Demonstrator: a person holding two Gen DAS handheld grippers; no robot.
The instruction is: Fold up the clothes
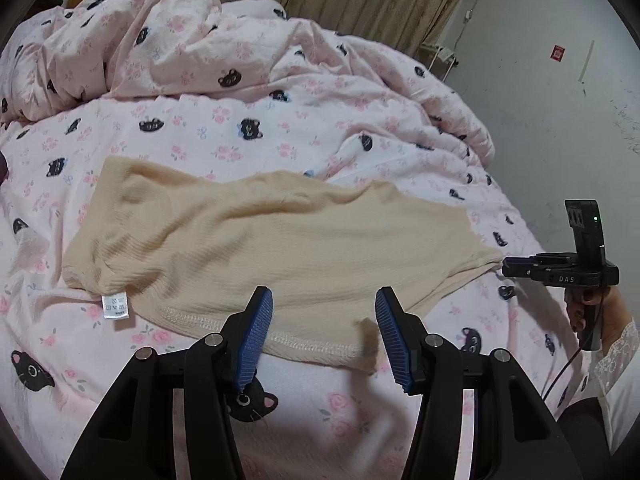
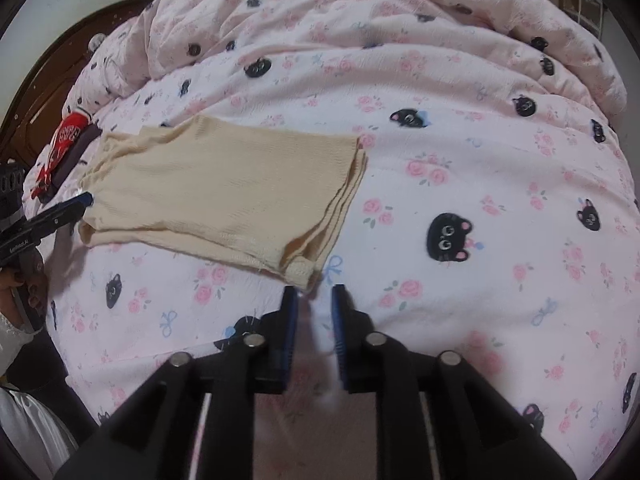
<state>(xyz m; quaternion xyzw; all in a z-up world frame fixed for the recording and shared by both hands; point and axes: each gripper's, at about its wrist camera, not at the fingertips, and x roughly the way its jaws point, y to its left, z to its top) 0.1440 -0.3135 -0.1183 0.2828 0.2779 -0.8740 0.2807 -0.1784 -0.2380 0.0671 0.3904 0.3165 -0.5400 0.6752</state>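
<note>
A beige ribbed garment (image 1: 280, 240) lies folded lengthwise on the pink cat-print bed cover (image 1: 240, 132); a white care label (image 1: 115, 306) sticks out at its near left corner. My left gripper (image 1: 324, 300) is open, its blue pads just above the garment's near hem. In the right wrist view the garment (image 2: 224, 188) lies ahead to the left. My right gripper (image 2: 315, 292) is open with a narrow gap, just short of the garment's near corner, holding nothing. It also shows in the left wrist view (image 1: 506, 268) at the garment's right corner; the left gripper shows in the right wrist view (image 2: 86, 200).
A bunched pink duvet (image 1: 160, 40) lies across the far side of the bed. A red and dark item (image 2: 64, 148) sits near the dark wooden headboard (image 2: 36, 108). The floor and white wall (image 1: 560, 100) lie right of the bed.
</note>
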